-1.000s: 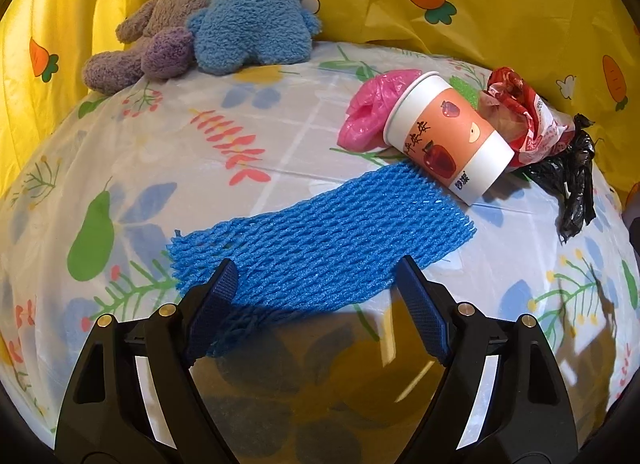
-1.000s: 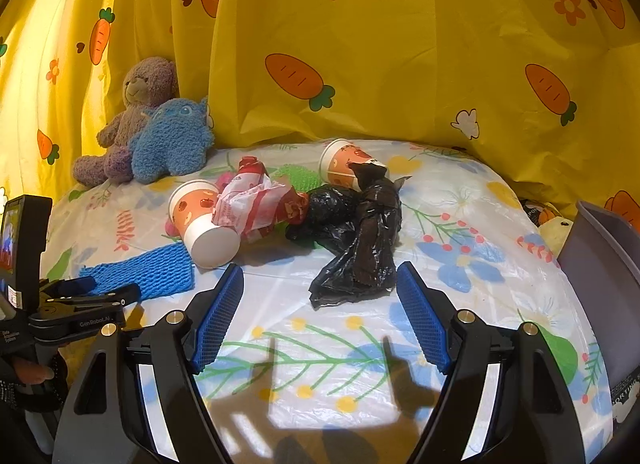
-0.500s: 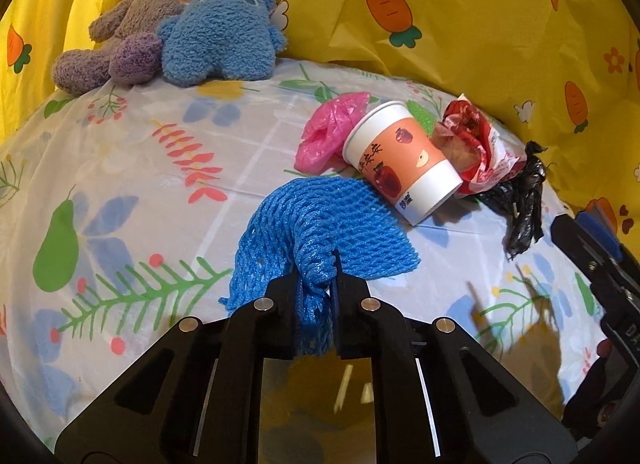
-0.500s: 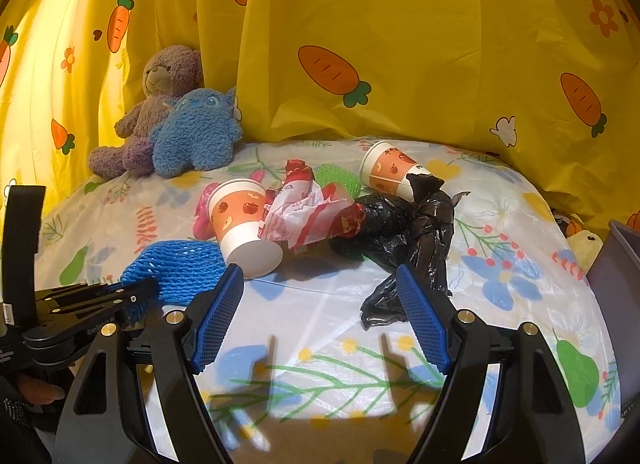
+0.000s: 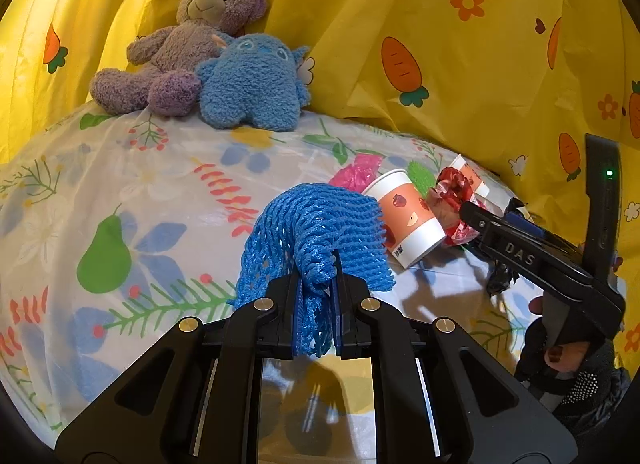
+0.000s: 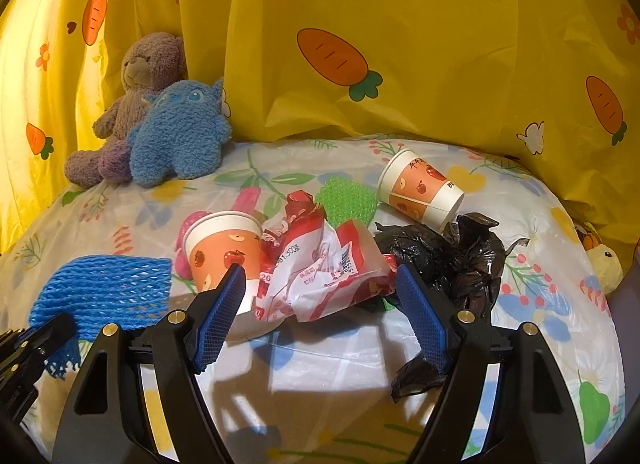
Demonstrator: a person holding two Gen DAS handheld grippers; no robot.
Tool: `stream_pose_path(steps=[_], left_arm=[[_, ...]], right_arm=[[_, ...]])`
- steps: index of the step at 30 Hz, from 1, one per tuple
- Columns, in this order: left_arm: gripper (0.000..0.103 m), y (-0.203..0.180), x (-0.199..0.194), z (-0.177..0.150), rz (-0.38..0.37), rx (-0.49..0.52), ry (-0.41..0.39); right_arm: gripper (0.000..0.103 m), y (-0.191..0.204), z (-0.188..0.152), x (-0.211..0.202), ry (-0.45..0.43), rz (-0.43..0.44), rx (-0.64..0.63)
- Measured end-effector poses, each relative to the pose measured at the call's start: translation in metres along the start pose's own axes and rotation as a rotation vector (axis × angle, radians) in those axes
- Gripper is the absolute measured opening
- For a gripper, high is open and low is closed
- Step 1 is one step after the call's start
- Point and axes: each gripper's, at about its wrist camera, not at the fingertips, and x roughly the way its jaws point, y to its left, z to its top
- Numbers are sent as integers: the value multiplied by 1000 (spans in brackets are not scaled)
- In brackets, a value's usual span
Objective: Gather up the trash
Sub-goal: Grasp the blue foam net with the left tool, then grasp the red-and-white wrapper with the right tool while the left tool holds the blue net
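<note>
My left gripper (image 5: 316, 296) is shut on a blue foam net (image 5: 320, 228) and holds it lifted off the table; the net also shows in the right wrist view (image 6: 104, 290). My right gripper (image 6: 320, 296) is open, its fingers on either side of a crumpled red and white wrapper (image 6: 320, 268). An orange and white paper cup (image 6: 222, 248) lies on its side left of the wrapper. A black plastic bag (image 6: 452, 260) lies to the right. A second cup (image 6: 420, 188), green foam net (image 6: 346, 200) and pink bag (image 5: 356, 176) lie behind.
A purple teddy bear (image 5: 188, 48) and a blue plush toy (image 5: 252, 84) sit at the back left against a yellow carrot-print curtain (image 6: 400, 24). The table has a floral plastic cover (image 5: 120, 204). A small yellow plush (image 6: 602, 260) lies at the right edge.
My left gripper has closed on the blue foam net and lifted it. My right gripper has moved forward to straddle the red and white wrapper.
</note>
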Motion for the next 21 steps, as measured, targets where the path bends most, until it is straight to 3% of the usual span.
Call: stream_pose_path(steps=[3,6,8,11,16,21], left_arm=[[11,-1,-3,-2,-2,5,-6],[11,-3,-3,-3,-10,12,-5],[11,-5,-3,-5,-14,15,-3],[11,-5,-2,-5,-20,15,-3],[11,-3,-5,-6,-21,10,-9],[11,2,-10,-5,-24,-8,-25]], right_arm=[[68,-5,-3,10,36,4,11],[54,-9,-7,13,60,16,29],[38,-9,-10,14,72,26,26],[28,-9,-13,15,84,41,22],[19,-9,-15,5,57,61,15],[18,-14,-17,-18,-3,81,14]])
